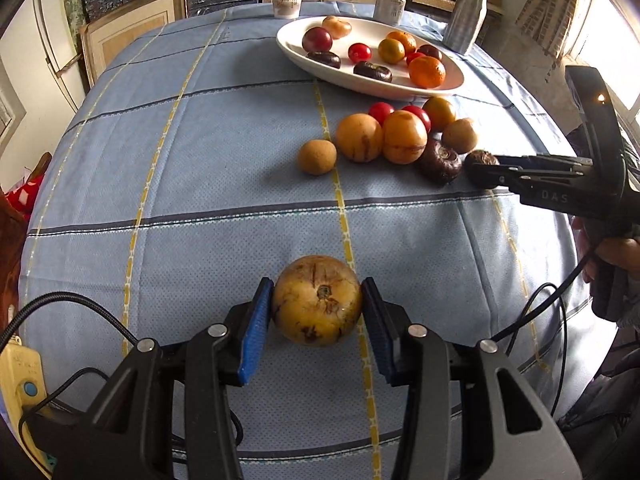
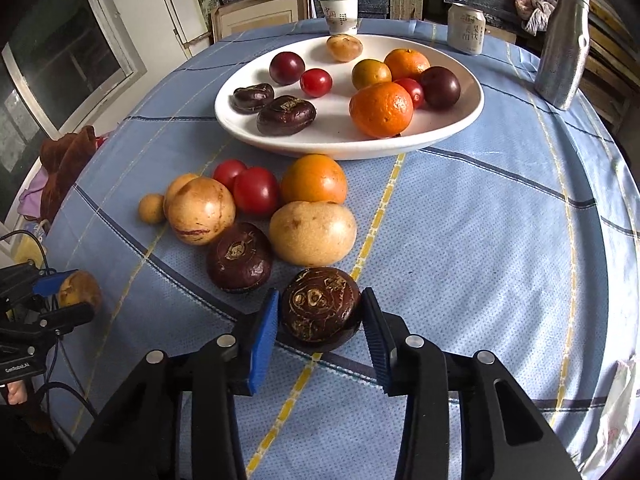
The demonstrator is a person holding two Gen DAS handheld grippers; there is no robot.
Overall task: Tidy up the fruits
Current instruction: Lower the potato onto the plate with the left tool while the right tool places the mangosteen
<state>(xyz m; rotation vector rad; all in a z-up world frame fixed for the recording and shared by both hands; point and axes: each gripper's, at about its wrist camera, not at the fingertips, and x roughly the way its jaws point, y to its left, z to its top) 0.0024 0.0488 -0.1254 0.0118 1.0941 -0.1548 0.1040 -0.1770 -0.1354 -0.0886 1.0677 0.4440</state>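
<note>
Left tool [image 1: 317, 312]: pads pressing both sides of a yellow mottled fruit [image 1: 317, 300], which is sitting low over the counter [image 1: 200, 200], well apart from the rest.

Right tool [image 2: 320, 320]: pads clamping a dark brown fruit [image 2: 320, 308] at the near edge of the loose pile [image 2: 256, 208] of red, orange, tan and brown fruit.

White dish [image 2: 344, 146]: lying just beyond the pile, already holding oranges, plums, small red fruit and dark ones.

Beyond the dish: paper cup [image 2: 340, 10], can [image 2: 466, 28], bottle [image 2: 562, 48].

Step in hand, as judged: both tools are gripping a fruit for transfer. The next move is calling for lifting clear of neighbours and carrying to a bare spot in the dish.
</note>
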